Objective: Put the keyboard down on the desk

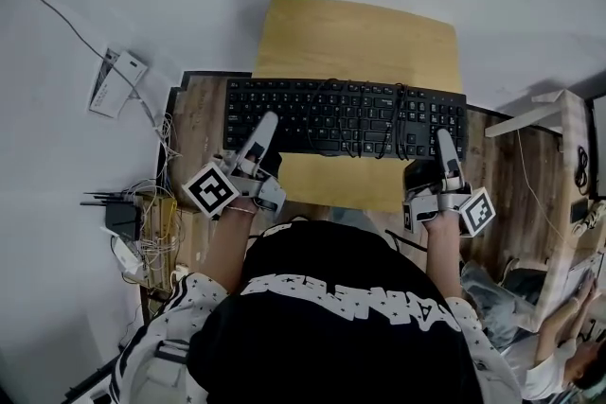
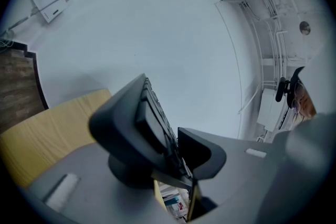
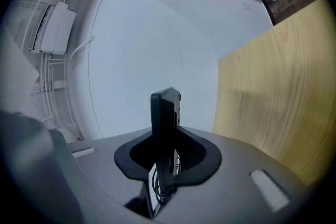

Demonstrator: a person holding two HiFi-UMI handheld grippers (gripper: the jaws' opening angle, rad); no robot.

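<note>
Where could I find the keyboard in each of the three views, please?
Head view: keyboard spans the centre, over the desk.
Left gripper view: keyboard end-on at lower centre, between the jaws.
Right gripper view: keyboard a thin upright edge at lower centre, between the jaws.
Shared landmark: the pale wooden desk, at left in the left gripper view, at right in the right.

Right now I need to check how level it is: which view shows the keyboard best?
The head view: the whole keyboard shows, cable wound round it, held by the left gripper and right gripper over the desk. The left gripper view and right gripper view each show only one end, edge-on between the jaws.
</note>
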